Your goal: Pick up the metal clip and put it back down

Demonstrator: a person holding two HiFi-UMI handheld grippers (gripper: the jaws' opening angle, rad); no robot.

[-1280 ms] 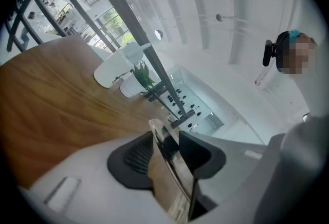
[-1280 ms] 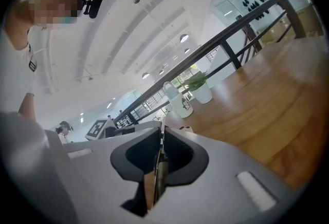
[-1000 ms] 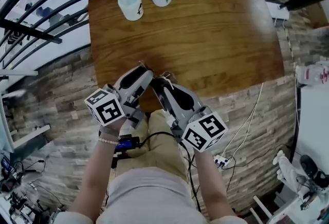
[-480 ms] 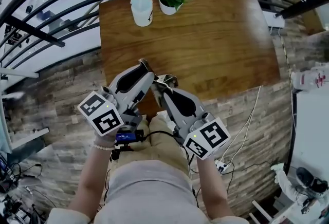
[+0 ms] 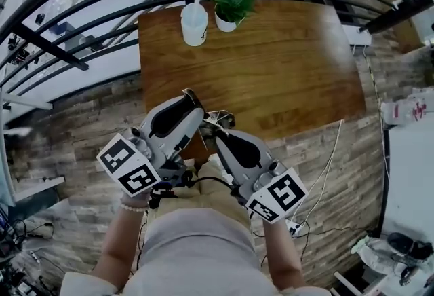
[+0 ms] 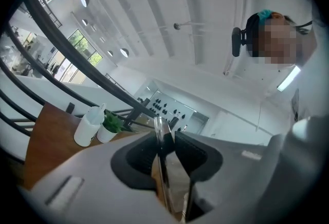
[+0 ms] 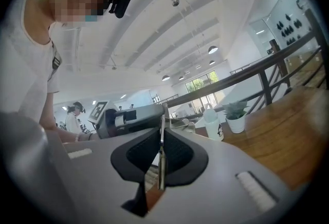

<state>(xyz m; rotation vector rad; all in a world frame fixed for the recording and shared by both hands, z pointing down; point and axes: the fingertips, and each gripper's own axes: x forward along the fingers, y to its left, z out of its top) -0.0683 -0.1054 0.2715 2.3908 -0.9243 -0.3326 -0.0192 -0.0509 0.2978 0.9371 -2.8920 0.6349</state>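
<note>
Both clamped on the metal clip (image 5: 215,118), the left hand-held gripper (image 5: 191,95) and the right hand-held gripper (image 5: 218,130) have raised it above the desk (image 5: 291,64), so only the putting down remains.

The clip (image 5: 218,116) is made of thin, shiny, silver metal. It is held in the air over the near edge of the table (image 5: 291,57). One thin end is pinched by the left gripper (image 5: 194,99) and the other by the right gripper (image 5: 218,133).
</note>
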